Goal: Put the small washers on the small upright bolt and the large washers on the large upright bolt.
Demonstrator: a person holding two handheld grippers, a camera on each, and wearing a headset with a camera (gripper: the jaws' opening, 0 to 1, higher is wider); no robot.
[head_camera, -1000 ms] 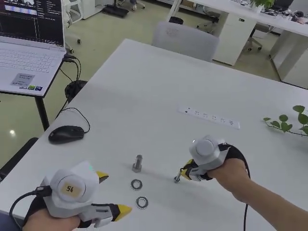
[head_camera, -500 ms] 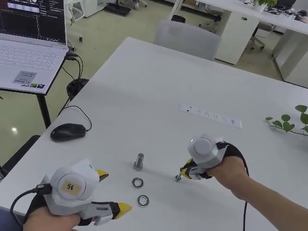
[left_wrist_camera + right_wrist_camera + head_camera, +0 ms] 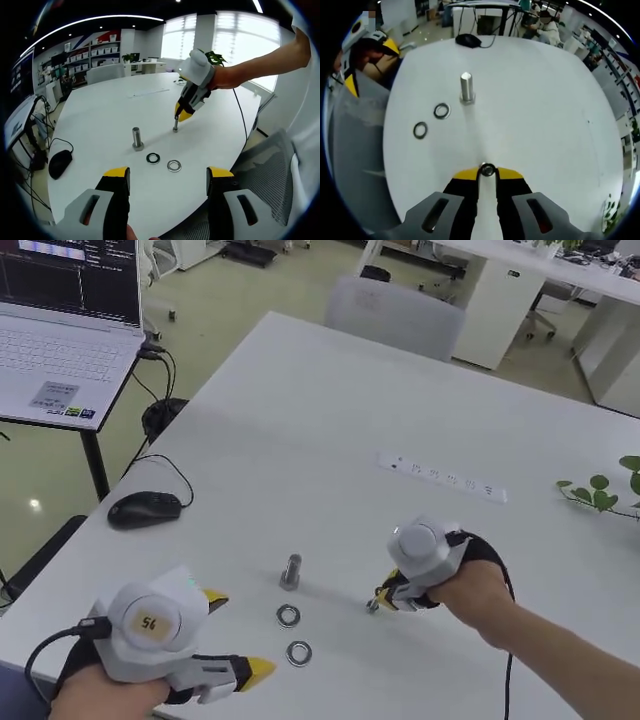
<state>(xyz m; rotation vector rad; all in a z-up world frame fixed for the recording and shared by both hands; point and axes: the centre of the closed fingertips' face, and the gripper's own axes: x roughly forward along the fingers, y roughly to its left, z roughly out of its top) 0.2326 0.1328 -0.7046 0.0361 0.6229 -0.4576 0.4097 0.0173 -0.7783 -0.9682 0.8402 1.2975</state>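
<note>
Lower the small washer [image 3: 487, 170], seemingly pinched in right gripper [image 3: 487, 175] narrow jaws, straight down small bolt [image 3: 176, 125], with left gripper [image 3: 169, 173] wide-jawed nearby

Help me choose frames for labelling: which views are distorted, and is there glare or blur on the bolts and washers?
Head view: straight lines, even light, the large bolt and washers sharp with soft shadows. Left gripper view: fisheye bends the table edge; windows blown out. Right gripper view: same bending; the small bolt between the jaws looks slightly soft.
</note>
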